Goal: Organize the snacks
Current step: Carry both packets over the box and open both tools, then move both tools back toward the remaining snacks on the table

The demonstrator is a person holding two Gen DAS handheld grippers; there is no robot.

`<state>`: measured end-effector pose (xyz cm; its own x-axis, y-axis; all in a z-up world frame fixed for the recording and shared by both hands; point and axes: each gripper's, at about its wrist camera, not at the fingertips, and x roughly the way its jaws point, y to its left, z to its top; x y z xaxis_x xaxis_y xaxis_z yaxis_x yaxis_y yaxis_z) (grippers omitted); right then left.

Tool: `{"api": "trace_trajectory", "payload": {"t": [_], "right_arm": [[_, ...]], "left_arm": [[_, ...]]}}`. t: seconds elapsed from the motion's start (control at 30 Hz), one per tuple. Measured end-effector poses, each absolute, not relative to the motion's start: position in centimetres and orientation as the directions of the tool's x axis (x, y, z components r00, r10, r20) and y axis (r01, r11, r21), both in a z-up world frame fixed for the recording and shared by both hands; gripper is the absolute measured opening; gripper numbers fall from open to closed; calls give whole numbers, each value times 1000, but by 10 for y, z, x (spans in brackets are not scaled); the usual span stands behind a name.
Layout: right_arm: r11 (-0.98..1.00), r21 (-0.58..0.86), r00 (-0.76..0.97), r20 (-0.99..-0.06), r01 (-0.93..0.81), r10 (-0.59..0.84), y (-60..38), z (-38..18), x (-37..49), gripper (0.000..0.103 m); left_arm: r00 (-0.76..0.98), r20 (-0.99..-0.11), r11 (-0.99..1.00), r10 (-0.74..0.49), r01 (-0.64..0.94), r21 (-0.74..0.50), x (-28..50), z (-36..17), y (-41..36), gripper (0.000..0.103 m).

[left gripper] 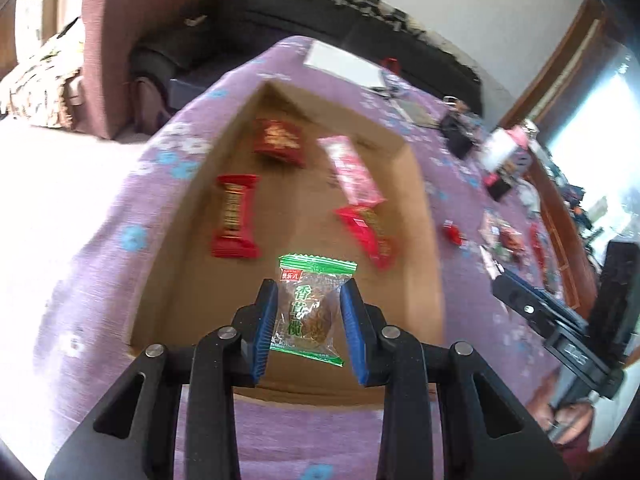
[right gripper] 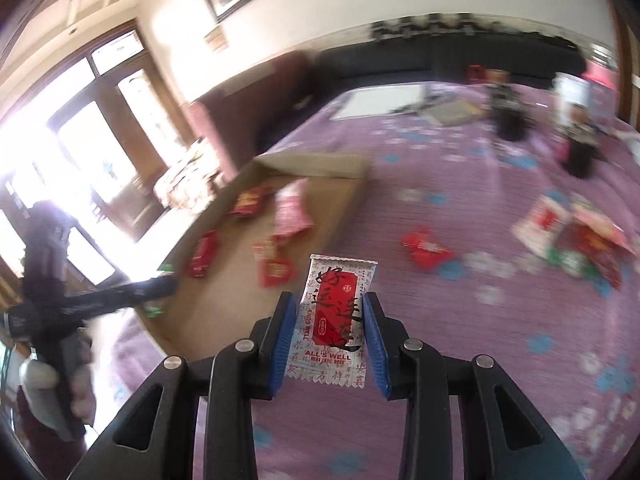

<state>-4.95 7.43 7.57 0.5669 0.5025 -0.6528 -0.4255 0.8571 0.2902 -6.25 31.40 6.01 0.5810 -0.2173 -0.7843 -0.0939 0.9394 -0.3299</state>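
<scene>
My left gripper [left gripper: 308, 292] is shut on a green-edged clear snack packet [left gripper: 310, 308] and holds it over the near end of a shallow cardboard box [left gripper: 416, 184]. The box holds a dark red packet [left gripper: 278, 142], a red candy bar [left gripper: 234, 218], a pink packet [left gripper: 354, 170] and a red packet [left gripper: 370, 232]. My right gripper [right gripper: 326, 304] is shut on a white and red packet [right gripper: 334, 324] above the purple cloth, right of the box [right gripper: 320, 164]. Loose snacks [right gripper: 568, 236] lie at the right.
A purple flowered cloth [left gripper: 100, 264] covers the table. A small red packet [right gripper: 426, 248] lies on it by the box. White paper [left gripper: 344, 66], black items [left gripper: 456, 132] and clutter sit at the far side. A dark sofa [left gripper: 256, 20] stands behind. The left gripper also shows in the right wrist view [right gripper: 80, 300].
</scene>
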Motion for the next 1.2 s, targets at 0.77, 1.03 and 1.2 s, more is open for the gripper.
{"api": "trace_trajectory", "payload": {"t": [0.77,1.03,1.2], "right_arm": [[812,175,442,-766,-557,468,196,37,-35,37],[807,194,471,-727,-558,500,188,51,-39,46],[818,217,503,-696,-532,512,165,66,-41,46]], "left_arm": [[511,-833,910,-213,-205,-359,-46,35,345,32],[528,-824,909,-206,-208,-360,-54,51,349,47],[546,-811,903,-211,-208,-376,-56,61,352,51]]}}
